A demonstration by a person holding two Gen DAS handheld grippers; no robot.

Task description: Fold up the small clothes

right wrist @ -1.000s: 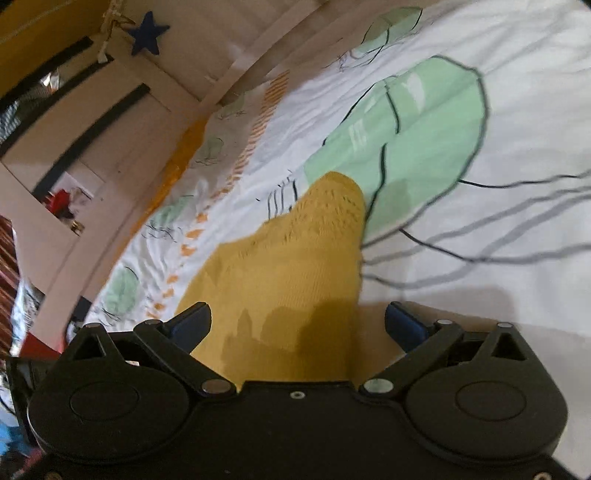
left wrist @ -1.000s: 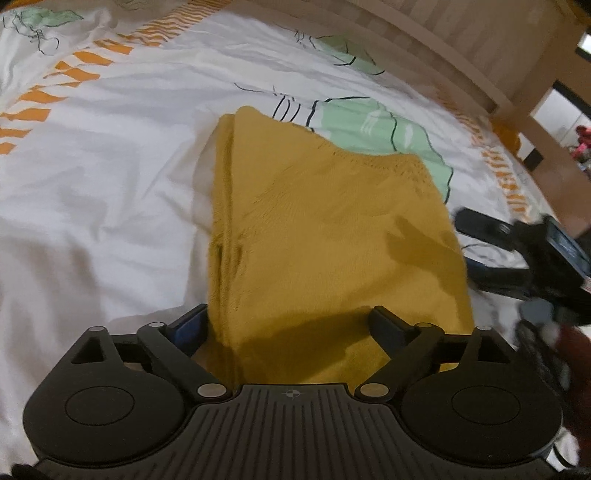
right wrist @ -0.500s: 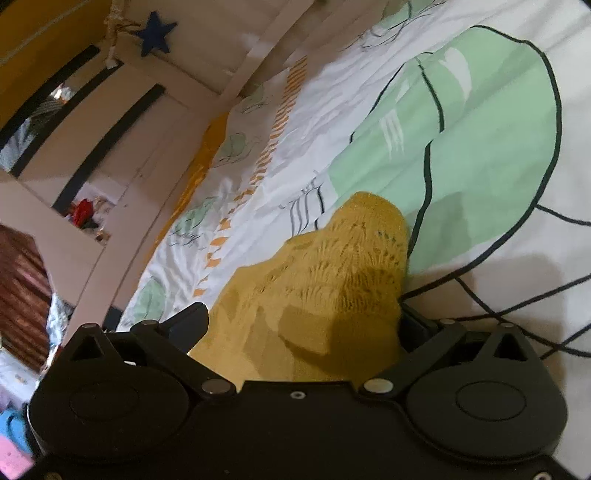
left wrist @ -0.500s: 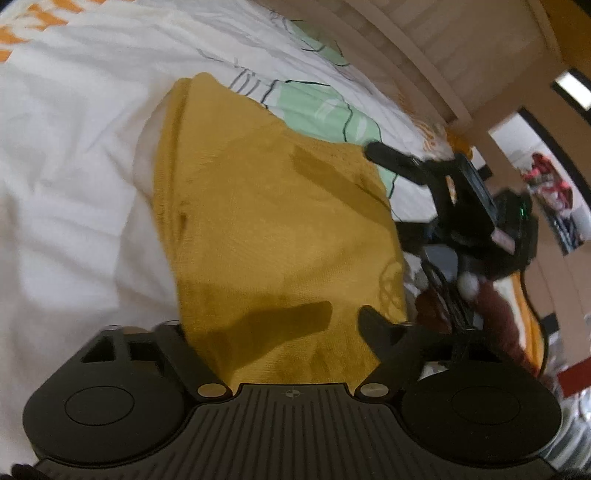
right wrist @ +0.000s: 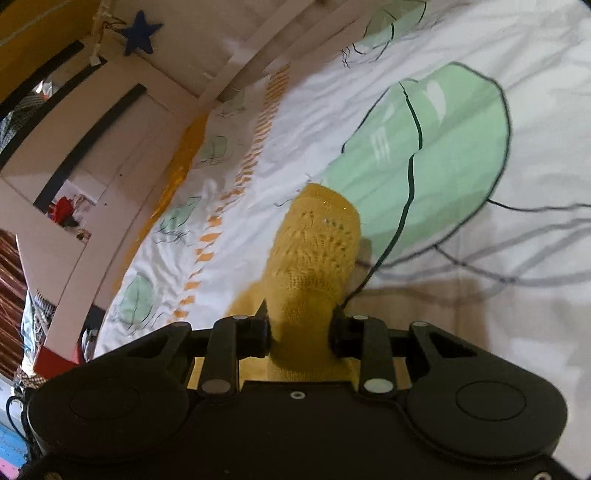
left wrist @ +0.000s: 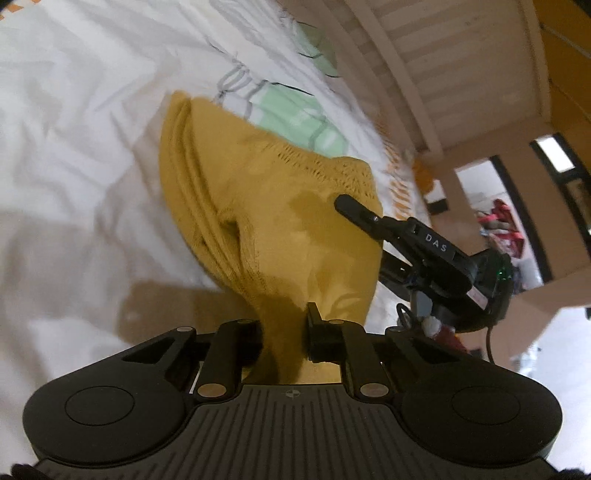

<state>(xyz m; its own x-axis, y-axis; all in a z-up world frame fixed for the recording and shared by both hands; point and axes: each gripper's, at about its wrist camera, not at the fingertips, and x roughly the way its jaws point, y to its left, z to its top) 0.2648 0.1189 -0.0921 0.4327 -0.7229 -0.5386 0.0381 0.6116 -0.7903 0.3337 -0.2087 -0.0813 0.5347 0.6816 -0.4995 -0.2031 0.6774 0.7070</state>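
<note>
A folded mustard-yellow knit garment [left wrist: 273, 221] lies on a white printed bedsheet [left wrist: 81, 155]. My left gripper [left wrist: 286, 328] is shut on the garment's near edge, and the cloth bunches up between its fingers. My right gripper [right wrist: 301, 328] is shut on the garment's lacy corner [right wrist: 317, 251]. The right gripper also shows in the left wrist view [left wrist: 417, 243], its upper finger lying on top of the garment's right side. The garment's near end is lifted and puckered; its far end rests on the sheet.
The sheet has green leaf prints [right wrist: 424, 162] and orange dashes [right wrist: 236, 184]. A pale wooden bed frame [left wrist: 406, 85] runs along the far side. Beyond it are a doorway [left wrist: 498, 206] and a dark blue star [right wrist: 142, 31] on the wall.
Both grippers have closed on the garment, which was lying flat between open jaws before. The cloth's near end is now pinched and raised, and both views have tilted.
</note>
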